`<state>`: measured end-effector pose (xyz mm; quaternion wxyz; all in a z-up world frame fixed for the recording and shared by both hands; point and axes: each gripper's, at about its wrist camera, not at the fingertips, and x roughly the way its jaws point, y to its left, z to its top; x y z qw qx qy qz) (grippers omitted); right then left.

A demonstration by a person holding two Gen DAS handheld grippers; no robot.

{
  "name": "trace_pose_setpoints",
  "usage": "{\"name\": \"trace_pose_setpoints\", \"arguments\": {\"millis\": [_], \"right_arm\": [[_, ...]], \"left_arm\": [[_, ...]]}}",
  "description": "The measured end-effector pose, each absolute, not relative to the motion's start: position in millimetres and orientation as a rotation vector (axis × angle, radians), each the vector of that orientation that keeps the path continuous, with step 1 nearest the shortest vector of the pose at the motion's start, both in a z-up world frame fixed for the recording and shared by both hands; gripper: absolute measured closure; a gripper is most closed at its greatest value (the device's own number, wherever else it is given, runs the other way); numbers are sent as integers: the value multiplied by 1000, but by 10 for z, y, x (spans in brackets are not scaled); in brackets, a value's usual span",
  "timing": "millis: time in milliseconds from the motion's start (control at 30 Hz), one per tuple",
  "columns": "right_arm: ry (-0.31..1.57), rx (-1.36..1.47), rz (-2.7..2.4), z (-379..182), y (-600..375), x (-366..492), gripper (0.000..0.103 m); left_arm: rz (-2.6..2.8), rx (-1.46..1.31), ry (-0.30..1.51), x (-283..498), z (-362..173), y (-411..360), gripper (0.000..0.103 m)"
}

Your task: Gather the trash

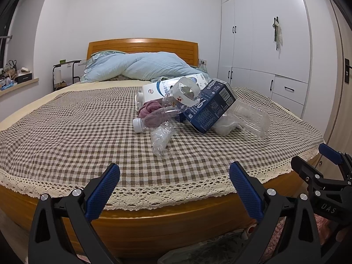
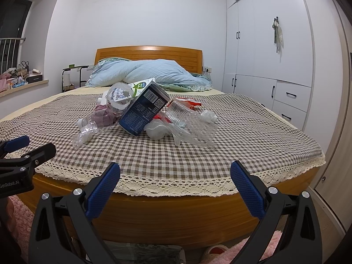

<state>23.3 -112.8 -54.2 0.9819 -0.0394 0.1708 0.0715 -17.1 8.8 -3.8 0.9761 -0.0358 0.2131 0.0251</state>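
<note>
Left wrist view: left hand-held gripper (image 1: 174, 171) spread wide, empty.
Right hand-held gripper (image 2: 175, 171): likewise agape, empty.
Done: seemingly nothing.
Left: dark blue cardboard carton (image 1: 209, 107), crushed clear plastic bottles (image 1: 161, 137) heaped on checked brown-and-white bedspread (image 1: 66, 132).

Premises: a bedroom in a private home. Evidence: a wooden bed with slatted headboard (image 1: 142, 48), dressed in a brown-and-white checked cover with cream lace edging (image 1: 66, 132); a crumpled pale blue quilt (image 2: 154, 72) at its head; white floor-to-ceiling built-in wardrobes with black handles (image 2: 264, 55); a cluttered window ledge (image 1: 15, 79); a pink shaggy floor rug (image 2: 21, 211).
</note>
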Motion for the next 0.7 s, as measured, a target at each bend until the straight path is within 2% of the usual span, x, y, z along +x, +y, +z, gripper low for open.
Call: {"name": "trace_pose_setpoints", "arguments": {"millis": [700], "right_arm": [[345,-68,140,-550,-1151,259,6]], "left_arm": [[43,-77,436,-165,-39,83,7]]}}
